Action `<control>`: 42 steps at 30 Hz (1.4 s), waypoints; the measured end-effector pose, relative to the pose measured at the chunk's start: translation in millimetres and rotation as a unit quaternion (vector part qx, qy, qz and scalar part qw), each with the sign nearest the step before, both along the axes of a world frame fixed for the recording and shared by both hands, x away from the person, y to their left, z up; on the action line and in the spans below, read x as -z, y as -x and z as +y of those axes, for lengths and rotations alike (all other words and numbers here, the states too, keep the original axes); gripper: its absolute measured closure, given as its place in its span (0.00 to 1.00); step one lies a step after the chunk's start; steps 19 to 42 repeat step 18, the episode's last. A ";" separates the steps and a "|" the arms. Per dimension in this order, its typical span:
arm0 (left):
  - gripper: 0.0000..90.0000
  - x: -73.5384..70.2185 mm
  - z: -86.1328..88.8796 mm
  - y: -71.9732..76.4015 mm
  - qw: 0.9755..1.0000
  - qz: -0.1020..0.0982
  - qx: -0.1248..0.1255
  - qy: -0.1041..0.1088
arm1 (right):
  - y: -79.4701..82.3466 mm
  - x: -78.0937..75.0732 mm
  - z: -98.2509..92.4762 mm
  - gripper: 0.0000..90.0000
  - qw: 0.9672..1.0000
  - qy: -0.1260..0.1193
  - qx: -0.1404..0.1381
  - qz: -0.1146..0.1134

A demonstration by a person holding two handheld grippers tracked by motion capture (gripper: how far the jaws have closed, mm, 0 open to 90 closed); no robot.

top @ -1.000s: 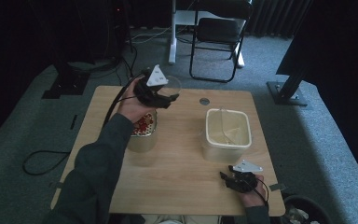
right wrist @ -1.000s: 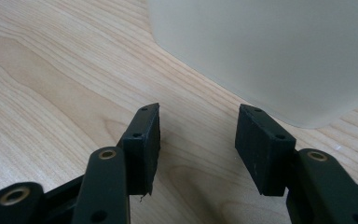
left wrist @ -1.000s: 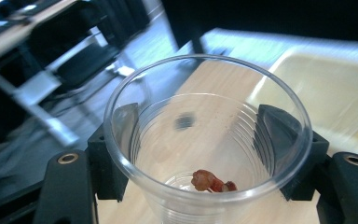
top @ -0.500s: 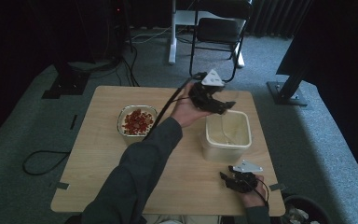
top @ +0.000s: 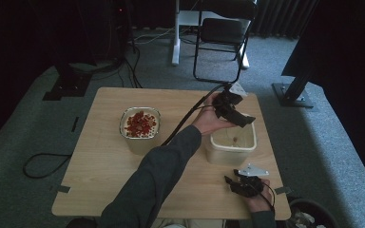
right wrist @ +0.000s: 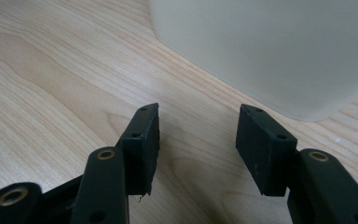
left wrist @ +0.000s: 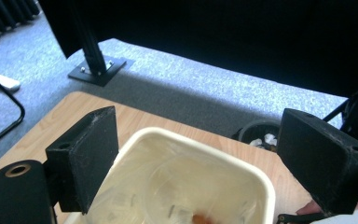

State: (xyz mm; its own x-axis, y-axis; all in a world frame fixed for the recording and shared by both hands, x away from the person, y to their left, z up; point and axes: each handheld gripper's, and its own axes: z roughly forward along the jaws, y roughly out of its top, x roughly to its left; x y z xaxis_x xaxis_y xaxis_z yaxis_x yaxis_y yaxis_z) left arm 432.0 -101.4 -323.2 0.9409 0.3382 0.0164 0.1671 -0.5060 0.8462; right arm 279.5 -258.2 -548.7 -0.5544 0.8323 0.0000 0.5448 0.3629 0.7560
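A clear tub [top: 140,124] full of red pieces stands left of centre on the wooden table [top: 100,166]. At the right stands a white tub [top: 233,145] with one small reddish piece [top: 235,139] on its bottom. My left gripper [top: 241,118] hovers over the tub's back rim, open and empty. In the left gripper view its jaws spread wide above the white tub [left wrist: 242,163], and the reddish piece [left wrist: 200,218] lies below. My right gripper [top: 234,183] rests open near the front right edge. In the right gripper view, the gripper [right wrist: 198,144] is empty, facing the tub's wall [right wrist: 270,46].
A black folding chair [top: 223,33] stands behind the table. A black stand base [top: 292,95] sits on the carpet to the right. A bin [top: 309,218] with crumpled paper stands at the front right corner. Cables [top: 38,161] lie on the floor at the left.
My left gripper has swung from the tub of red pieces across to the white tub and now stands open above it, with a reddish piece inside. The right gripper has stayed put.
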 end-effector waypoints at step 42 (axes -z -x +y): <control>0.17 -17.5 102.0 30.7 0.997 -0.059 -0.047 0.034 | -1.2 0.2 -0.7 0.51 1.000 -0.002 0.003 0.001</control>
